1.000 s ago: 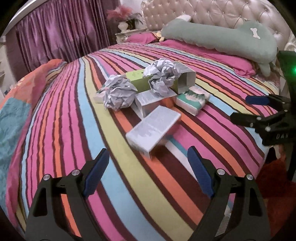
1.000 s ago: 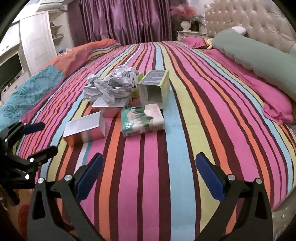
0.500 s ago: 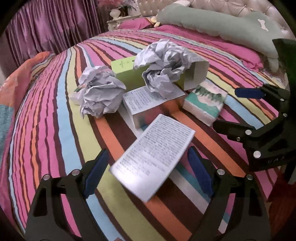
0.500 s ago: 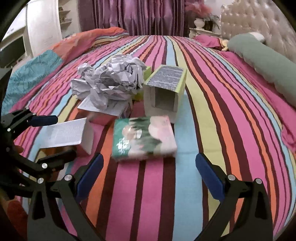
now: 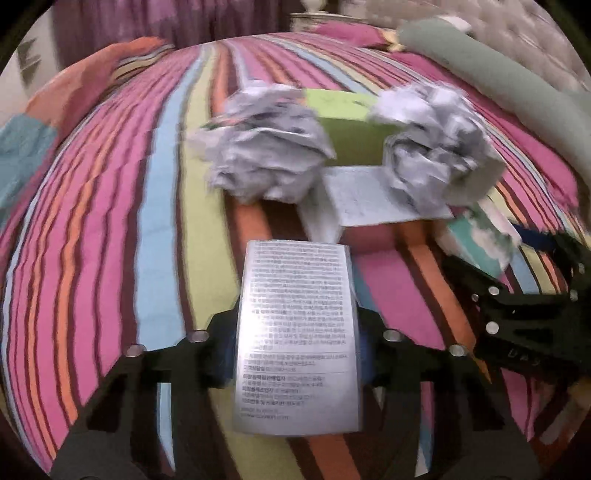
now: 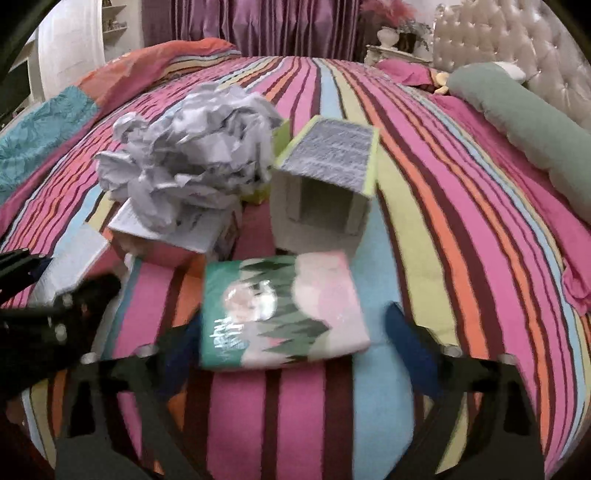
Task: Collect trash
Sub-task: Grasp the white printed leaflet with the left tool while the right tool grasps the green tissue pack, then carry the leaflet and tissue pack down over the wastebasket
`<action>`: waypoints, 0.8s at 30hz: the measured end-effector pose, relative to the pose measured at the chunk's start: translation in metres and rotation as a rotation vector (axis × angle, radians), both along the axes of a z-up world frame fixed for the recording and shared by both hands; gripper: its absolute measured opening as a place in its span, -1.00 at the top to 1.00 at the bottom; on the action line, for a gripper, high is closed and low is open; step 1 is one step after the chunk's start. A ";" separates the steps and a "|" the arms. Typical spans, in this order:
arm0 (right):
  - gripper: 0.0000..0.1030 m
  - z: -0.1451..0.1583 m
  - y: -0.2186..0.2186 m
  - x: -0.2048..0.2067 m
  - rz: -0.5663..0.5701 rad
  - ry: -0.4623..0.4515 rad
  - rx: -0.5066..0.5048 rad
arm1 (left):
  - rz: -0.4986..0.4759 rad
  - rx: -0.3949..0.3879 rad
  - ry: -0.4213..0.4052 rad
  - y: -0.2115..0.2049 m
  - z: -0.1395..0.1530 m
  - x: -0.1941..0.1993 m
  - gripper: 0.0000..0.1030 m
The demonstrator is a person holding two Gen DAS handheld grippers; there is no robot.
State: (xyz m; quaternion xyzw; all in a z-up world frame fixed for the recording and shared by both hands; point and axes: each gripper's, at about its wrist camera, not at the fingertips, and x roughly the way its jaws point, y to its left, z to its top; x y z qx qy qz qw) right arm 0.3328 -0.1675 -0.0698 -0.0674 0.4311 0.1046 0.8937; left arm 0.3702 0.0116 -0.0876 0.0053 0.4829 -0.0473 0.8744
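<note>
My left gripper [image 5: 295,347] is shut on a silver printed carton [image 5: 297,332], which fills the gap between its fingers just above the striped bed. Behind it lie two crumpled paper balls [image 5: 266,147] [image 5: 432,136], a white printed box [image 5: 365,199] and an open green carton [image 5: 351,125]. My right gripper [image 6: 291,343] is open, its fingers on either side of a green and pink tissue pack [image 6: 280,310] lying on the bed. The open green carton [image 6: 325,177] and a paper ball [image 6: 192,155] sit just beyond the pack. The right gripper also shows at the right of the left wrist view [image 5: 528,280].
The striped bedspread [image 6: 461,221] covers a round bed. A long green pillow [image 6: 535,125] and a tufted headboard [image 6: 491,40] are at the far right. Purple curtains [image 6: 258,26] hang behind. A folded orange and teal blanket [image 6: 44,118] lies at the left.
My left gripper has moved in and closed on the silver carton. My right gripper has moved forward until its open fingers straddle the tissue pack.
</note>
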 end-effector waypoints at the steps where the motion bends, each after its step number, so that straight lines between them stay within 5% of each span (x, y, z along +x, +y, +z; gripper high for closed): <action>1: -0.33 0.001 -0.001 -0.002 -0.007 0.003 0.012 | 0.011 -0.019 0.004 0.004 0.001 -0.002 0.09; 24: -0.33 0.054 -0.042 -0.094 -0.093 -0.033 0.171 | 0.040 -0.041 -0.079 0.013 0.040 -0.134 0.09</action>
